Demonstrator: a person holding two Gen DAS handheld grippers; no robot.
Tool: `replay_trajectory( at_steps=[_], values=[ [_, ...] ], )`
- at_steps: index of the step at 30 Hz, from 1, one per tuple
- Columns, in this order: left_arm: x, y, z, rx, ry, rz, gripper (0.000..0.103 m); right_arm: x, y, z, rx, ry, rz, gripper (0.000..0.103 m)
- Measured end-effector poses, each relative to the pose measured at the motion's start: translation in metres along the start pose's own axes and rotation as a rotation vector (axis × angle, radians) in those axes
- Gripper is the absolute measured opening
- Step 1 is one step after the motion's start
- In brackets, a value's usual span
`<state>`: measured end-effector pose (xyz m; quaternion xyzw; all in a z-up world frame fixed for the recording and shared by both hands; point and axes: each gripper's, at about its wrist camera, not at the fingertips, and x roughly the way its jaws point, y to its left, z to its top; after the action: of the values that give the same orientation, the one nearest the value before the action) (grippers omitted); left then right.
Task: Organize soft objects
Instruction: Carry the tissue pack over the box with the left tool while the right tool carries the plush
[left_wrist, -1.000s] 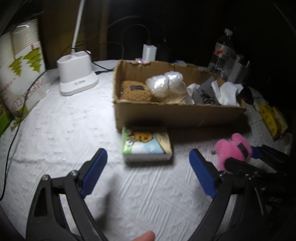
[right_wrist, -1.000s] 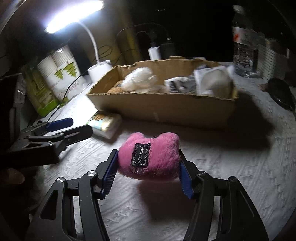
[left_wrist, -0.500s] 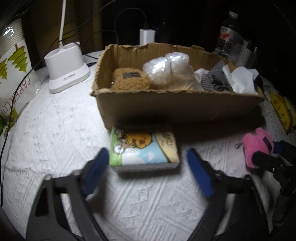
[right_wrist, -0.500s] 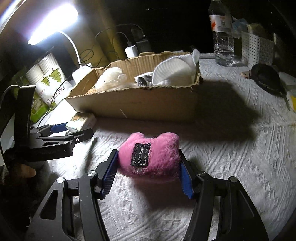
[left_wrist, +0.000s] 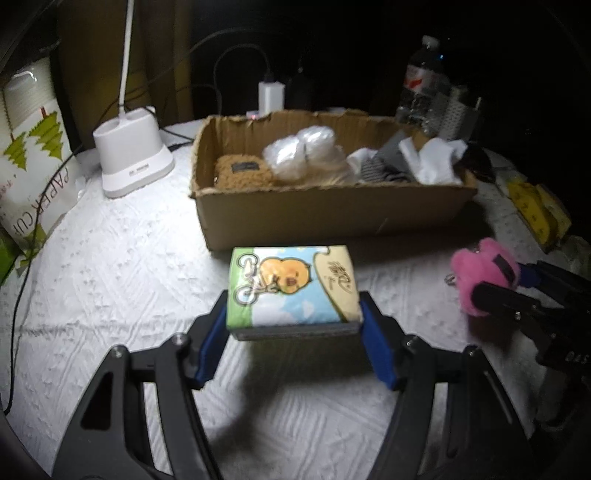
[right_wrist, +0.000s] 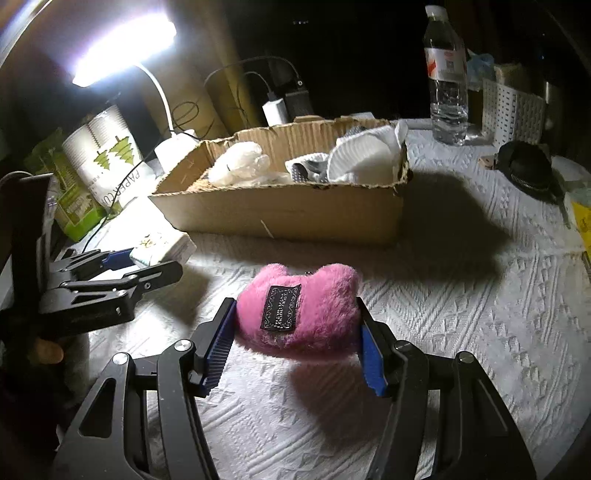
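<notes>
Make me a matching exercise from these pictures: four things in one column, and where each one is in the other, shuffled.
Things:
1. tissue pack
2. pink plush
3. brown fuzzy pouch
4. water bottle

Places:
A. standing on the table behind the cardboard box
B. between the pads of the right tongs
C. lying inside the cardboard box at its left end
D. between the pads of the left tongs, in front of the cardboard box

Pairs: 1-D, 2-B, 3-C, 4-A
</notes>
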<state>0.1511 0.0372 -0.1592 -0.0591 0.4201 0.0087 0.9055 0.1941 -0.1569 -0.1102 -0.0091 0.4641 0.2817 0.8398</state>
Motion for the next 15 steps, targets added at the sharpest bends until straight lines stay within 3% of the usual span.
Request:
replay_trajectory(
  at_steps=[15],
  values=[
    [-0.056, -0.013, 0.018, 0.019, -0.104, -0.051, 0.067, -0.034, 0.015, 0.022, -0.045, -0.083, -0.016, 0.063]
  ],
)
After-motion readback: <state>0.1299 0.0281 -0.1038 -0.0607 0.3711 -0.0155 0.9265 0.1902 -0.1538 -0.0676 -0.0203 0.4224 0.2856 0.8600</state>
